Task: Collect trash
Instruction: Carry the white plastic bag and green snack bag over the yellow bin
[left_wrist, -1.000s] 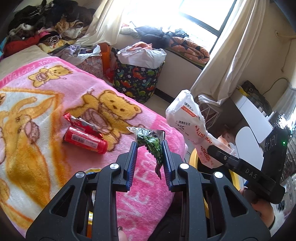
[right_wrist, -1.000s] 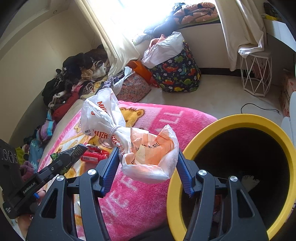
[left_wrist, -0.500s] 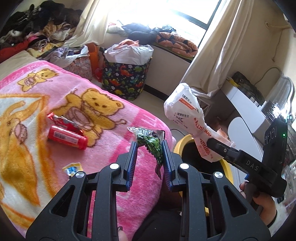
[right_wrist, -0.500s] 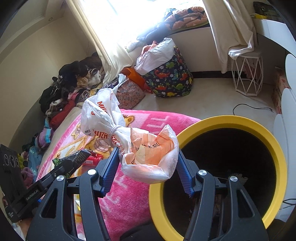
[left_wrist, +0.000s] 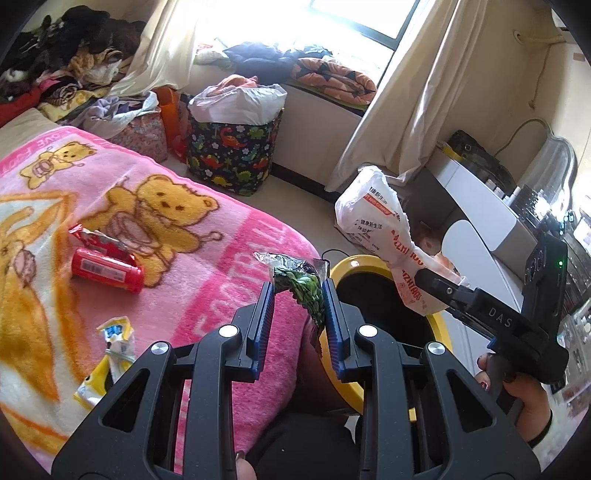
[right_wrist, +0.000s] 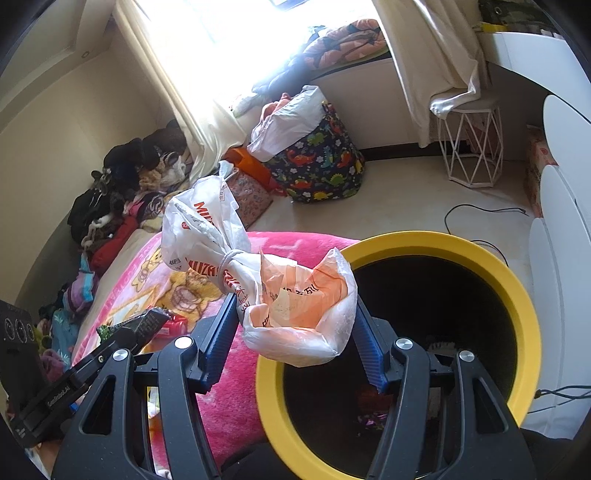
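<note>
My left gripper (left_wrist: 297, 291) is shut on a crumpled green foil wrapper (left_wrist: 300, 283), held over the pink blanket's edge beside the yellow-rimmed bin (left_wrist: 347, 261). My right gripper (right_wrist: 295, 306) is shut on a tied white and orange plastic bag (right_wrist: 295, 306), which hangs over the left rim of the same bin (right_wrist: 436, 238). That bag (left_wrist: 384, 236) and the right gripper also show at the right of the left wrist view. On the blanket lie a red tube (left_wrist: 107, 269), a red wrapper (left_wrist: 92, 238) and small white and yellow packets (left_wrist: 110, 354).
The bed with the pink bear blanket (left_wrist: 147, 206) fills the left. A dinosaur-print basket (left_wrist: 232, 151) stands on the floor by the window, a white wire stool (right_wrist: 471, 147) under the curtain, white furniture (right_wrist: 561, 258) at right. Clothes pile (right_wrist: 122, 192) up along the far wall.
Both grippers have moved sideways from over the bed toward the bin, each keeping its load. The bin now fills more of both views, and more packets on the blanket have come into sight.
</note>
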